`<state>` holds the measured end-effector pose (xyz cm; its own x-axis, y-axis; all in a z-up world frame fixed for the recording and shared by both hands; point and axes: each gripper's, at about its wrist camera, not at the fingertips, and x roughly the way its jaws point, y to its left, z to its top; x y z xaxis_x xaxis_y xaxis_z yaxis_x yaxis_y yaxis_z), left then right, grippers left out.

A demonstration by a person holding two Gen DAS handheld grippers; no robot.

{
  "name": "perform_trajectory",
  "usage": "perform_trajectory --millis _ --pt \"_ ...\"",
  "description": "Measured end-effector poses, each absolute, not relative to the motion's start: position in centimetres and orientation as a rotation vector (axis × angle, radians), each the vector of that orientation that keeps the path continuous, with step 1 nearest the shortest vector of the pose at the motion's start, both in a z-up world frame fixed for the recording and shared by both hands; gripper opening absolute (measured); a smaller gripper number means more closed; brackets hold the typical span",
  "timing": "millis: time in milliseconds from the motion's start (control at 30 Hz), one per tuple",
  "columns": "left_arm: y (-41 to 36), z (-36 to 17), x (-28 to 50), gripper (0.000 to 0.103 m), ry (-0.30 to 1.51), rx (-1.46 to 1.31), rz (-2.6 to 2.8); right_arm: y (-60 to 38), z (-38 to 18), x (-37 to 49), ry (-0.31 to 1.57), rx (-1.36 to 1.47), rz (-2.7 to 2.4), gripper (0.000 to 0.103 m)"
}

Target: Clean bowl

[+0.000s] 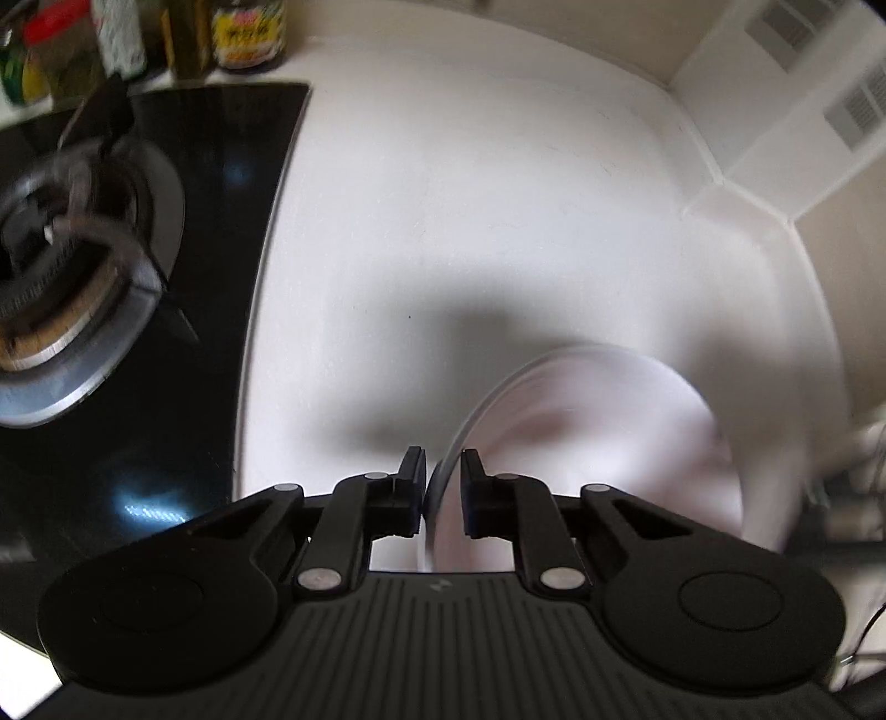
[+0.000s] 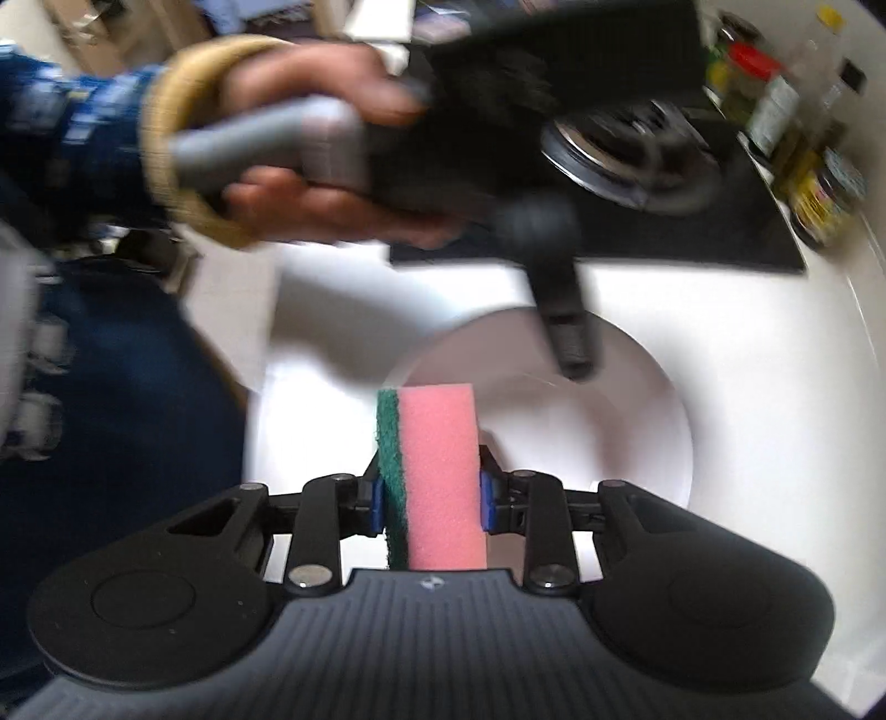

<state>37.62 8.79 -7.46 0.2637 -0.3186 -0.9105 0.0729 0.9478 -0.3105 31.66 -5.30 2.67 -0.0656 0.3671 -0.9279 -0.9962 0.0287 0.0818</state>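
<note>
A white bowl (image 1: 603, 443), blurred, stands on the white counter at the lower right of the left wrist view. My left gripper (image 1: 443, 477) has the bowl's near rim between its black pads, and the narrow gap looks filled by that rim. In the right wrist view the bowl (image 2: 559, 437) lies just beyond my right gripper (image 2: 431, 495), which is shut on a pink sponge (image 2: 440, 471) with a green scouring side on the left. The sponge stands upright over the bowl's near edge. The left gripper's fingers (image 2: 570, 338) reach down onto the far rim, held by a hand (image 2: 310, 166).
A black glass hob with a gas burner (image 1: 72, 266) lies left of the bowl. Jars and bottles (image 1: 249, 33) line the back wall. The white counter (image 1: 470, 194) stretches towards the tiled corner. A person's dark trousers (image 2: 111, 399) fill the left of the right wrist view.
</note>
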Motion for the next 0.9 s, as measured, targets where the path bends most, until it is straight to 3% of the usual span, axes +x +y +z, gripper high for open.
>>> perform_trajectory --millis 100,267,467,633,900 --pt "9.4 -7.6 37.4 0.010 1.295 -0.255 -0.275 -6.7 4.5 33.9 1.016 -0.786 1.290 0.026" --pt "8.8 -7.4 36.7 0.010 1.272 -0.192 -0.273 -7.9 8.0 36.6 0.798 -0.791 1.098 0.026" --pt "8.3 -7.3 36.3 0.010 1.250 -0.169 -0.263 -2.6 2.9 34.3 0.555 -1.102 1.144 0.026" --pt "7.9 -7.2 35.8 0.012 1.219 -0.153 -0.238 -4.8 2.1 35.2 0.678 -1.181 1.080 0.026" --pt "6.7 -6.9 36.4 0.016 1.178 -0.072 -0.234 -10.8 2.5 35.6 0.941 -1.004 0.998 0.026"
